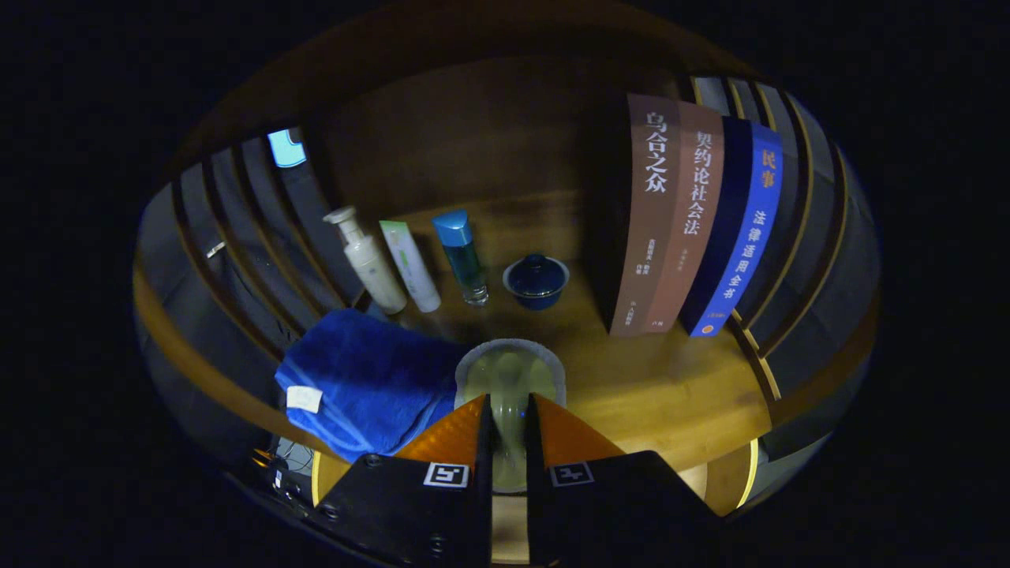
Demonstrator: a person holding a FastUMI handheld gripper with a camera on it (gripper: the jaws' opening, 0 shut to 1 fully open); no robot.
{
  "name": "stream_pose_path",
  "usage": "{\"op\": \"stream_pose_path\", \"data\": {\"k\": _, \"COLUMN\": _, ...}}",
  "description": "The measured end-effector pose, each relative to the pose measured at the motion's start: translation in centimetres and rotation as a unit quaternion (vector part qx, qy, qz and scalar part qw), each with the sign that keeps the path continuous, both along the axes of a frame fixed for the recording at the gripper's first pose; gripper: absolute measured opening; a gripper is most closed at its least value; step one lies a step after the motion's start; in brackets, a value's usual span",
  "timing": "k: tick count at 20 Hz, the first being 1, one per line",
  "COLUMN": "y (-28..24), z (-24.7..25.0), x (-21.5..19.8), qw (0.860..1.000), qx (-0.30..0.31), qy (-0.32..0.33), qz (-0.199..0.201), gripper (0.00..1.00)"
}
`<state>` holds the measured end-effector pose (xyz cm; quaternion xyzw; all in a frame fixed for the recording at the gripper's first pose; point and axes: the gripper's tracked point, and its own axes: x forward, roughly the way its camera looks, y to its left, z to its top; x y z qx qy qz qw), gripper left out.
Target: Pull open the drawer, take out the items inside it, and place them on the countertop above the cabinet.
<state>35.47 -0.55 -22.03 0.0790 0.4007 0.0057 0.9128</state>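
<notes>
The gripper [509, 410] is clenched on a pale green cup [510, 379], both fingers pressing its wall, above the wooden desk [671, 394]. Just left of the cup lies a folded blue towel [363, 379]. Beyond the cup stand a lidded dark blue bowl [536, 281], three bottles [410, 264] and upright books [686, 221].

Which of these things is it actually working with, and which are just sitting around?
Part of the job:
- pale green cup, held between the fingers of the gripper
- wooden countertop, where items get placed

Possibly taken out already, I cannot tell:
- blue towel

Just standing about, likely:
- pump bottle
- white tube
- blue-capped bottle
- lidded blue bowl
- books
</notes>
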Motion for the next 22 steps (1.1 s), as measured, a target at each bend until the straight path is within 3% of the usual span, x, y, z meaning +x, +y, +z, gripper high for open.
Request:
{"op": "stream_pose_path", "data": {"k": 6, "y": 0.0, "z": -3.5, "x": 2.7, "qw": 0.997, "qx": -0.034, "qy": 0.070, "qz": 0.010, "gripper": 0.22}}
{"op": "stream_pose_path", "data": {"k": 10, "y": -0.2, "z": -3.8, "x": 2.9, "qw": 0.997, "qx": -0.031, "qy": 0.074, "qz": 0.004, "gripper": 0.22}}
{"op": "stream_pose_path", "data": {"k": 12, "y": -0.3, "z": -3.9, "x": 3.0, "qw": 0.997, "qx": -0.023, "qy": 0.071, "qz": -0.006, "gripper": 0.28}}
{"op": "stream_pose_path", "data": {"k": 17, "y": -0.5, "z": -3.7, "x": 2.5, "qw": 0.998, "qx": -0.017, "qy": 0.067, "qz": -0.008, "gripper": 1.00}}
{"op": "stream_pose_path", "data": {"k": 22, "y": 0.2, "z": -2.3, "x": 1.3, "qw": 0.999, "qx": 0.004, "qy": 0.042, "qz": -0.009, "gripper": 1.00}}
